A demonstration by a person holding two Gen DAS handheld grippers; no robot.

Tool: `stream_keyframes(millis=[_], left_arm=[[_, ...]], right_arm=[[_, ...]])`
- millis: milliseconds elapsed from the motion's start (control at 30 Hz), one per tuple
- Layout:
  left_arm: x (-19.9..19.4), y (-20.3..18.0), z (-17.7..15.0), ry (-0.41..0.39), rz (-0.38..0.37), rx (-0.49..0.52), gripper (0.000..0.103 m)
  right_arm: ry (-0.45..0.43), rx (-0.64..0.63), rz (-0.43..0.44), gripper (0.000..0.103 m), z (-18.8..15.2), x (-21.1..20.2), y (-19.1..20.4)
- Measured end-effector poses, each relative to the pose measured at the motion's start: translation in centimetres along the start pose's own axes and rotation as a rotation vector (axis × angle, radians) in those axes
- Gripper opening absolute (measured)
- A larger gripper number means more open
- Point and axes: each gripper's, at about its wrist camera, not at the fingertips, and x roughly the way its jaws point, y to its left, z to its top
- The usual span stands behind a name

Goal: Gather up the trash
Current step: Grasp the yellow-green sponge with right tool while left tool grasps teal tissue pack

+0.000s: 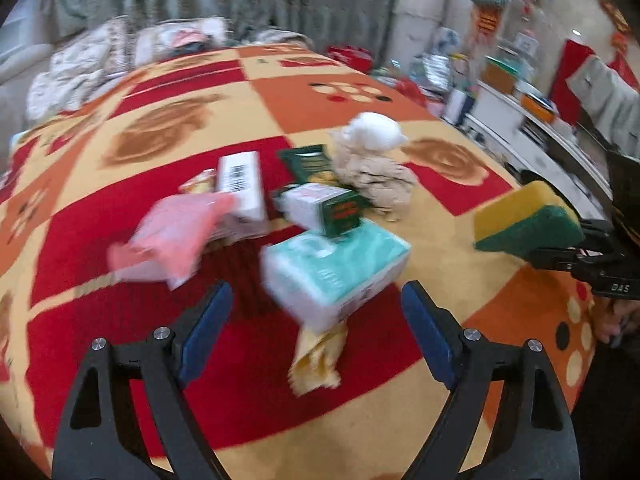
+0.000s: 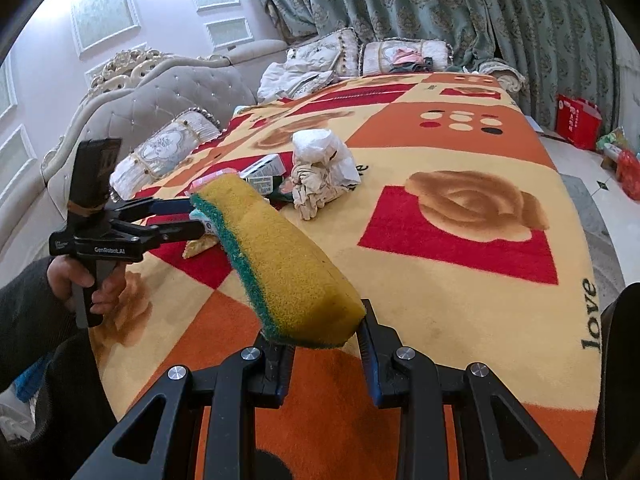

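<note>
On the patterned blanket (image 1: 440,216), the left gripper (image 1: 316,308) hangs spread and empty over a teal tissue pack (image 1: 336,272) — light, soft, best pinched across its sides — while the right gripper (image 2: 324,340) pinches a squashy sponge (image 2: 280,260).

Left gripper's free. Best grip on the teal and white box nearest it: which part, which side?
Take the teal and white box across its short width, coming from above on the near end. It lies flat and skewed between the open left gripper fingers, with the green and white box crowding its far end.
</note>
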Motion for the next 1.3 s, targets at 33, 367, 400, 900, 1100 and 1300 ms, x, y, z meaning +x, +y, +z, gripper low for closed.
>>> stream_keyframes(millis=[33,367,400,900,1100,1300], left_arm=[[0.3,-0.2,0.2,0.004,-0.002,0.016,0.086],[2.1,0.3,1.9,0.023,-0.121,0.022,0.085],[1.7,0.1,1.9,0.011,-0.125,0.019,0.081],[-2.0,-5.6,-0.9,0.048,-0.215,0.093,0.035],[-0.7,-7.1,-1.0,0.065,-0.18,0.087,0.058],[0.2,-7.3,-0.4,0.046,-0.148,0.041,0.058]], right_arm=[[0.003,-0.004,-0.002,0.028,0.0,0.1,0.1],[0.005,-0.01,-0.003,0.028,-0.1,0.4,0.1],[0.005,-0.012,-0.004,0.028,-0.1,0.4,0.1],[-0.028,-0.004,-0.029,0.028,-0.4,-0.9,0.0],[-0.039,0.005,-0.037,0.028,-0.4,-1.4,-0.2],[-0.047,0.015,-0.048,0.028,-0.4,-1.8,-0.6]])
